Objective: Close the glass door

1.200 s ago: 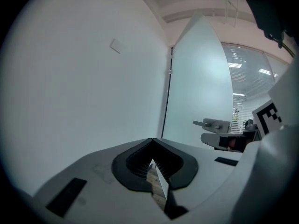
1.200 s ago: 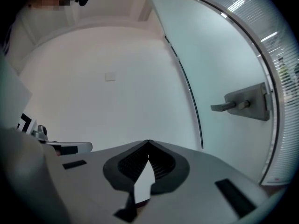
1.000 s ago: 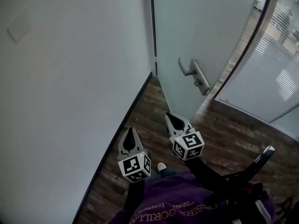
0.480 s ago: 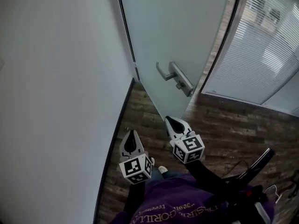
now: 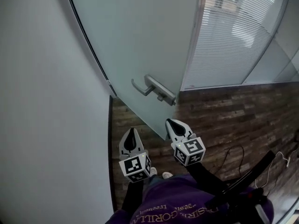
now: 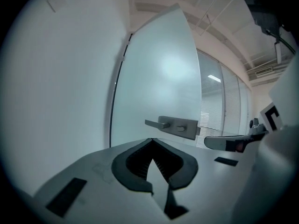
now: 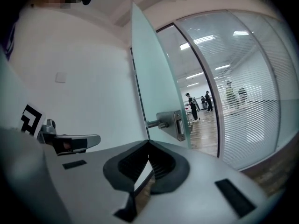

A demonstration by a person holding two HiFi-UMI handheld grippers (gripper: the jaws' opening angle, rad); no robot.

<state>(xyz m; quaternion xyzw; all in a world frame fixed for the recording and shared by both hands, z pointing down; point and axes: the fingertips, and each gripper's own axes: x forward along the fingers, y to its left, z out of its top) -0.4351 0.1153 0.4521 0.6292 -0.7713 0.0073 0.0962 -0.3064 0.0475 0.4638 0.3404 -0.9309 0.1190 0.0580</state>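
One white wall [image 5: 42, 101] fills the 9 o'clock side of the head view, and a dark strip runs along its foot. The frosted glass door [image 5: 140, 31] stands open just beside it. Its hinged edge is against the wall at 11 o'clock, and its free edge swings out toward the person. The metal lever handle [image 5: 154, 88] sits on a plate near that free edge, at about 12 o'clock from both grippers and apart from them.

The left gripper [image 5: 131, 133] hangs low in the picture over the wood floor [image 5: 233, 120] and points at the door's lower part. Its jaws are pressed together tip to tip, with nothing between them. The right gripper [image 5: 172, 124] is just beside it at 3 o'clock, a little further forward, with its tip close under the door's bottom corner. Whether it touches the glass cannot be told. Its jaws are likewise pressed together and empty.

At 1 to 2 o'clock stands a glazed partition with white blinds [image 5: 224, 36]. The right gripper view shows the door nearly edge-on. Past it is the open doorway, with a few people [image 7: 192, 107] far down a bright hall. A thin cable [image 5: 236, 155] lies on the floor at 4 o'clock.
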